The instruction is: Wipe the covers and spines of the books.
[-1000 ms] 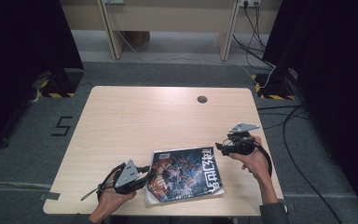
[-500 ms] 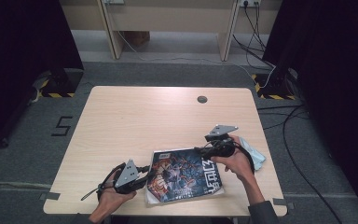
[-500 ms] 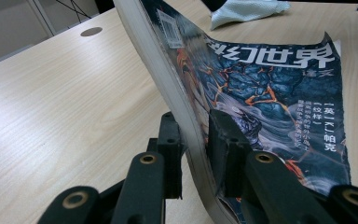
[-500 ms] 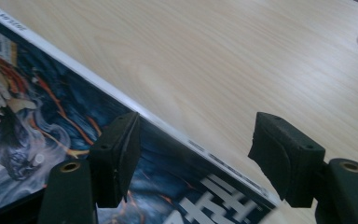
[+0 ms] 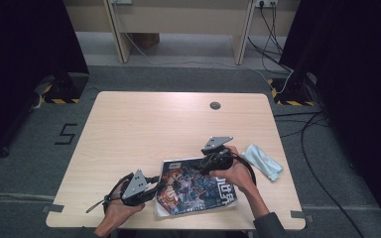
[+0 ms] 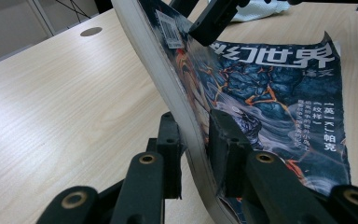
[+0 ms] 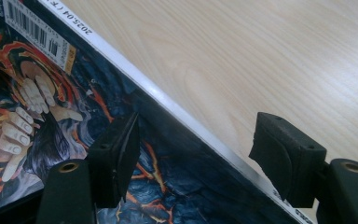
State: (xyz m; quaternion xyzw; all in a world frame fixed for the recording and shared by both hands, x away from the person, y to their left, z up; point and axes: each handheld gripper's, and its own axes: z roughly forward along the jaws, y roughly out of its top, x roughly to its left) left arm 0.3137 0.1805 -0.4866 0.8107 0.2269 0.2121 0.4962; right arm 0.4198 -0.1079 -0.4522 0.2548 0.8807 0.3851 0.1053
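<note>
Two handheld grippers work on one magazine [image 5: 196, 187], which lies near the front edge of a pale wooden table [image 5: 144, 129], at about six o'clock from the table's middle. Its cover is dark, with orange and blue artwork and large white characters.

The left gripper [image 5: 146, 186] sits at the magazine's nine o'clock side. In the left gripper view its jaws are nearly closed and pinch the spine-side edge of the magazine [image 6: 261, 88], which bows upward between them and lifts off the wood there.

The right gripper [image 5: 209, 159] comes in at the magazine's one o'clock corner. In the right gripper view its jaws stand wide apart and hold nothing; one pad hovers over the cover [image 7: 135, 186] and the other over bare table [image 7: 242, 56], so the magazine's white edge runs between them. Whether either pad touches paper cannot be told.

A crumpled pale blue cloth [image 5: 263, 161] lies on the table at three o'clock from the magazine, just beside the right hand [image 5: 240, 173].

The step in hand looks like taking a second grip on the far edge. To do it well, the left grip should stay firm and steady while the right jaws slide squarely over the edge, one pad beneath it, then close gently so the pages neither crease nor fan out.
</note>
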